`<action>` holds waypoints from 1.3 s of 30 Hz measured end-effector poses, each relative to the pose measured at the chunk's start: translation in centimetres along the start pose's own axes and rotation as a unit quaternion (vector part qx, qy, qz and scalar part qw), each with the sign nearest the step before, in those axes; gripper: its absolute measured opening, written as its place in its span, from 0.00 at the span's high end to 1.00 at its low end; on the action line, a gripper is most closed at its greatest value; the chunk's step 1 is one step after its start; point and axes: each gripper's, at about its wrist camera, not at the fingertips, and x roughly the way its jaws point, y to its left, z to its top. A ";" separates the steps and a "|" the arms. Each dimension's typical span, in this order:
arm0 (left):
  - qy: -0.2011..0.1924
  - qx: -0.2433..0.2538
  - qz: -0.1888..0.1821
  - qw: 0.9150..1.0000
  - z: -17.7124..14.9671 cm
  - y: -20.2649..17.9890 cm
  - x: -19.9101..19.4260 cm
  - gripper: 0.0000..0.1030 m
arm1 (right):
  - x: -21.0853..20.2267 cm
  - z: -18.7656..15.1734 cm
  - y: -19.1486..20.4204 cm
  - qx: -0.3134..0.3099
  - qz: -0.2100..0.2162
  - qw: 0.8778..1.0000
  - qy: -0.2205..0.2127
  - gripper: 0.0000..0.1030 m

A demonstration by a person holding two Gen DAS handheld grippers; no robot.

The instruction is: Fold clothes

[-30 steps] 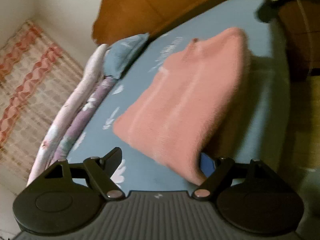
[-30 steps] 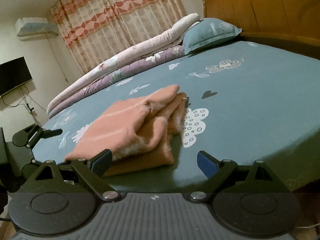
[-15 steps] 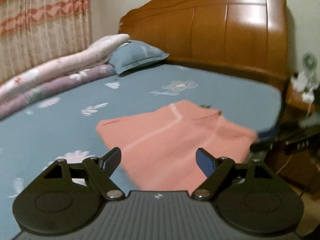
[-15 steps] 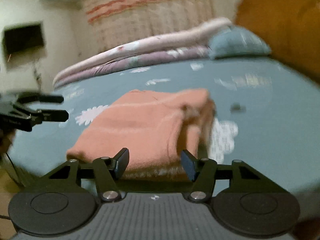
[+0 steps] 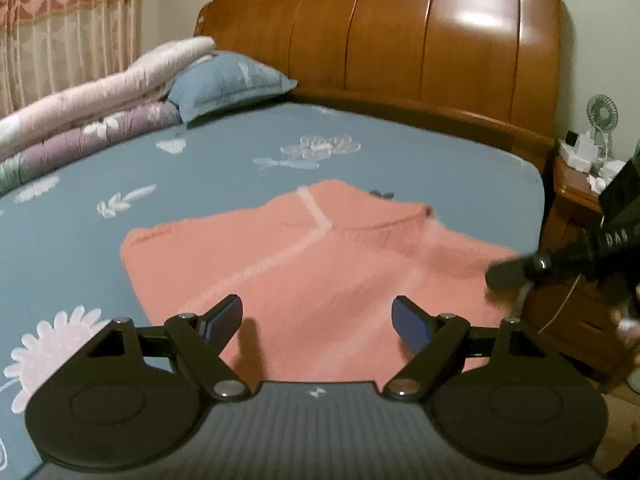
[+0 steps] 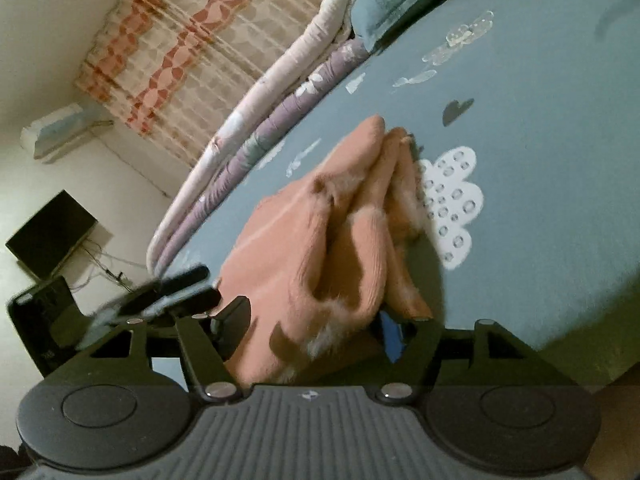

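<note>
The folded pink garment [image 5: 320, 264] lies on the blue patterned bed [image 5: 460, 168], near its front edge. The left tool [image 5: 318, 320] hangs over the garment's near edge, jaws spread wide, nothing held between them; fabric shows beyond and below the gap. Over on the right tool [image 6: 316, 322], the jaws are closing, and the thick layered end of the garment sits right between them, bulging up over the blue pad. Whether the pads press the cloth yet, I cannot tell. Pillow [image 5: 228, 84] and rolled quilts [image 5: 92, 120] sit well apart, by the headboard [image 5: 400, 40].
</note>
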 end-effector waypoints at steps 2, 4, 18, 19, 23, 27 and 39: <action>0.006 -0.003 -0.001 1.000 -0.2 0.2 0.3 0.20 | -0.2 0.7 0.4 -0.027 -0.019 0.999 -0.005 0.70; 0.007 0.000 -0.004 1.000 -0.2 0.2 0.4 0.20 | -0.5 1.3 0.8 -0.055 -0.037 0.998 -0.009 0.73; -0.005 0.032 -0.017 0.999 2.4 1.7 -0.1 0.15 | -2.0 4.6 3.5 -0.187 -0.092 0.978 -0.027 0.59; -0.005 0.031 -0.017 0.999 3.0 2.0 0.2 0.15 | -1.0 5.0 4.5 -0.217 -0.089 0.972 -0.024 0.59; 0.042 0.013 -0.031 0.999 3.2 3.1 3.2 0.15 | 4.4 5.1 7.5 -0.324 -0.099 0.941 0.003 0.59; 0.064 0.000 -0.051 0.997 1.1 4.2 4.5 0.15 | 7.1 3.8 5.7 -0.361 -0.138 0.921 0.049 0.61; 0.101 -0.125 -0.117 0.980 5.7 7.8 6.3 0.15 | 7.3 5.9 5.4 -0.264 -0.143 0.949 0.100 0.60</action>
